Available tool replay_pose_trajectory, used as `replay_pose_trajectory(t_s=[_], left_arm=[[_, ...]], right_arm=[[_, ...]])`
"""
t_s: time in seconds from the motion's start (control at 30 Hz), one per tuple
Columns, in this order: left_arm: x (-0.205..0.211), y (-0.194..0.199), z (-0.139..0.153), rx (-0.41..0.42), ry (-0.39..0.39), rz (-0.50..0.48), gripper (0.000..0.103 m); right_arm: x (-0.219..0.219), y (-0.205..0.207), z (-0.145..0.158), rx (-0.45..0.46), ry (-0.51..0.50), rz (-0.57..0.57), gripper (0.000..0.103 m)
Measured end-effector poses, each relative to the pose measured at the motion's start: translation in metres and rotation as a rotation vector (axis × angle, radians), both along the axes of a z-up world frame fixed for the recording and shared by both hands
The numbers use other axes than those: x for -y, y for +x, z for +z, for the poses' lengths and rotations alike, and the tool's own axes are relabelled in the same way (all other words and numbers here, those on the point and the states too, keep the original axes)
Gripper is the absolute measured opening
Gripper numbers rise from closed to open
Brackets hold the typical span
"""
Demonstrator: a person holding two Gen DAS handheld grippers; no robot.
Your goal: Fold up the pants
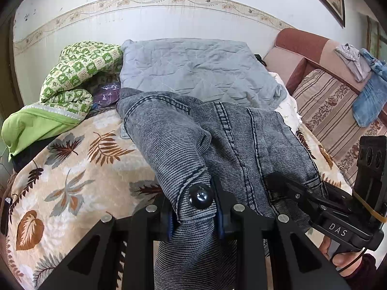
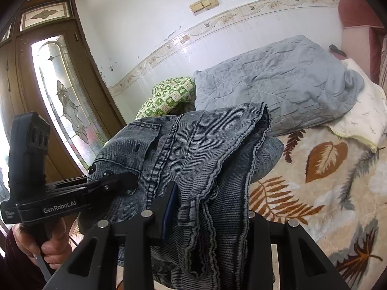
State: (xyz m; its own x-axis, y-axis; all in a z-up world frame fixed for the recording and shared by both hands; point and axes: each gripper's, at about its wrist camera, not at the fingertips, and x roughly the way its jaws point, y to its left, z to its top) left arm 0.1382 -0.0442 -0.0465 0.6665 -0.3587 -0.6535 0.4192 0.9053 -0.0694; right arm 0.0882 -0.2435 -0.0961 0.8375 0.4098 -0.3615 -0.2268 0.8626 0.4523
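Pants [image 1: 241,140] over leaf-print blanket [image 1: 79,169] (bed)

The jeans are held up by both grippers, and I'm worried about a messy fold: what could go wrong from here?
1. The jeans hang bunched between the left gripper and right gripper, so creases may get folded in.
2. The far end may land on the grey quilt rather than the leaf-print blanket.

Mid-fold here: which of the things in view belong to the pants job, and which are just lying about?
In the job:
grey jeans
left gripper, clamped on the jeans
right gripper, clamped on the jeans
leaf-print bedspread under them

Lying about:
blue-grey quilt
green patterned blanket
white pillow
blue clothes on the sofa
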Motion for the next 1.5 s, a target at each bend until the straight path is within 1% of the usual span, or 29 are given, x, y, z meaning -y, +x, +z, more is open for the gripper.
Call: replay_pose_trajectory(t_s=[0.23, 0.67, 1.03, 1.23, 1.5], left_arm=[[0.000, 0.011, -0.005, 0.009, 0.014, 0.018, 0.027], [-0.003, 0.031, -0.017, -0.007, 0.011, 0.044, 0.027], [-0.001, 0.040, -0.029, -0.021, 0.031, 0.058, 0.027], [-0.001, 0.047, -0.040, -0.036, 0.039, 0.066, 0.027], [-0.003, 0.059, -0.060, -0.079, 0.041, 0.081, 0.027]], right_arm=[[0.000, 0.016, -0.005, -0.016, 0.004, 0.003, 0.037], [-0.004, 0.040, -0.016, -0.054, 0.010, 0.006, 0.037], [-0.006, 0.055, -0.026, -0.101, 0.016, 0.008, 0.037], [-0.007, 0.063, -0.032, -0.130, 0.013, 0.006, 0.037], [-0.010, 0.077, -0.047, -0.190, -0.006, 0.011, 0.037]])
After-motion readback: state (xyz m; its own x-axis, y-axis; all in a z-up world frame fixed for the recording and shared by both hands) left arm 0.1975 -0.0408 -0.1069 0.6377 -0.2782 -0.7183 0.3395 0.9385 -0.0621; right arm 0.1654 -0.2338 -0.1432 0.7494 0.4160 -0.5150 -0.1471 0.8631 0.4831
